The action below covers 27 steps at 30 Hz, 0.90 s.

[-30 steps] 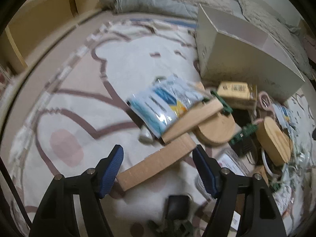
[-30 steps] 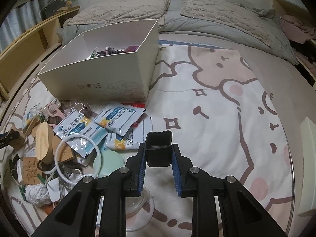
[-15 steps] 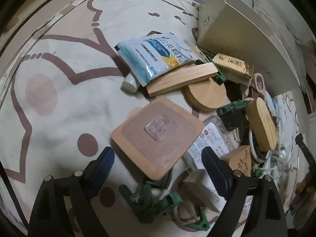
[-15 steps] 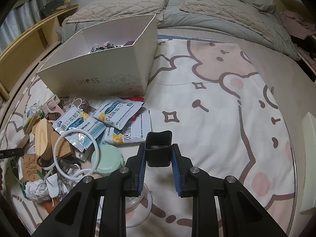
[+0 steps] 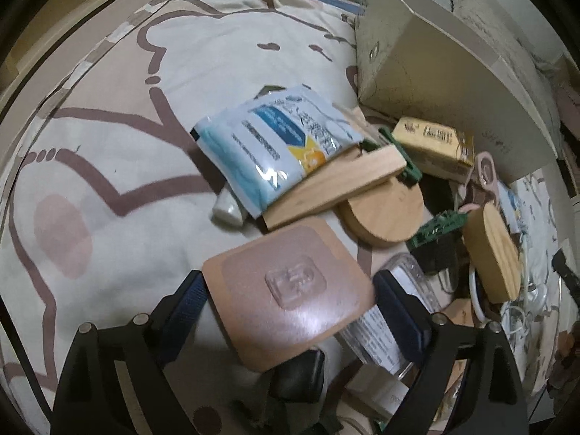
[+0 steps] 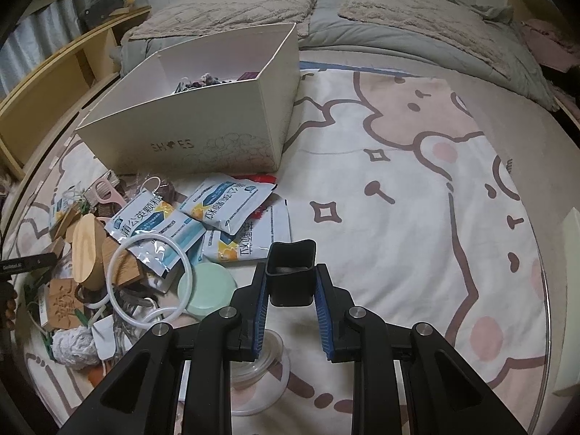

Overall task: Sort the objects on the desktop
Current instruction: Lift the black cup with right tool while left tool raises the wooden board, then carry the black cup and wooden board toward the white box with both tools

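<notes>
Square wooden coaster [image 5: 290,293]: lies flat between the left jaws, its pinkish face with a raised clear emblem turned up; the left blue pad meets its left corner, the right pad stands just clear of its right edge.
Left gripper [image 5: 290,301]: jaws spread wide and have just been opening, with the coaster between them and not clamped.
Right gripper [image 6: 290,297]: jaws clamped on a small black square cup [image 6: 291,277], held upright with its open mouth up.
Clutter by the left gripper: a wooden block [image 5: 337,188] at 12 o'clock from the coaster, with a blue-and-white sachet [image 5: 275,145] lying across its left end; a round wooden disc [image 5: 386,215] at 1 o'clock; a clear plastic packet [image 5: 384,330] at 3 o'clock, partly under the coaster.
Clutter by the right gripper: a mint-green round lid [image 6: 206,288] at 9 o'clock from the cup; a white ring [image 6: 150,277] beyond it, overlapping more sachets [image 6: 226,199] at 10 to 11 o'clock.
Shoe box [image 6: 203,134]: open-topped, at 11 o'clock past the sachets, small items inside.
Surface: a cartoon-printed blanket [image 6: 417,217] on a bed, pillows [image 6: 417,11] at 12 o'clock.
</notes>
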### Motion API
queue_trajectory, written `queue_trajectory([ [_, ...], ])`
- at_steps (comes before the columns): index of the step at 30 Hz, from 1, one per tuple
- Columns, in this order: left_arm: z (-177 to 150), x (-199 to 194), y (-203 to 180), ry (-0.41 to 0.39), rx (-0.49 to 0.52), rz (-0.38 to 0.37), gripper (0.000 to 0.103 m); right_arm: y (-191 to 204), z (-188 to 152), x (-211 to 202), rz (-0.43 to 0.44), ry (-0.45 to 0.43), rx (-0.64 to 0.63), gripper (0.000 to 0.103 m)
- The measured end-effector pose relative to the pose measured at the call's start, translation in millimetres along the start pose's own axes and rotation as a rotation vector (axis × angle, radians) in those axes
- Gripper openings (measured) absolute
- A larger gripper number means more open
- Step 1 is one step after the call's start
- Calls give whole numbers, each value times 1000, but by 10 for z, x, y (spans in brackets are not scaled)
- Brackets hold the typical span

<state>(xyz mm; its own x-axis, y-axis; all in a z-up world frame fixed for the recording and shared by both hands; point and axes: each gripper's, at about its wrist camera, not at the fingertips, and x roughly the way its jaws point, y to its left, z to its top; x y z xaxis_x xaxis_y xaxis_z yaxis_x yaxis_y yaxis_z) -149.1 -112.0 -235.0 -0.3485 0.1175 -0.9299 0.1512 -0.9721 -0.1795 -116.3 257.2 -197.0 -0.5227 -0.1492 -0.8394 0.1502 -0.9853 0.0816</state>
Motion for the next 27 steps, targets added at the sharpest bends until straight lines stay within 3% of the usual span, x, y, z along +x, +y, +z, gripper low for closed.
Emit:
queue_trajectory([
  [12,15,-21,-61,-17,71,28,93,2,11,36,5,14,-3,25],
  [19,-82,6,-171,-37,288,198,95,34,17,49,8,20,-7,25],
  [22,-115,54,-3,17,261,194,95,44,14,46,8,21,-8,25],
  [27,-142,-28,208,6,238,197,95,60,17,25,8,17,-9,25],
])
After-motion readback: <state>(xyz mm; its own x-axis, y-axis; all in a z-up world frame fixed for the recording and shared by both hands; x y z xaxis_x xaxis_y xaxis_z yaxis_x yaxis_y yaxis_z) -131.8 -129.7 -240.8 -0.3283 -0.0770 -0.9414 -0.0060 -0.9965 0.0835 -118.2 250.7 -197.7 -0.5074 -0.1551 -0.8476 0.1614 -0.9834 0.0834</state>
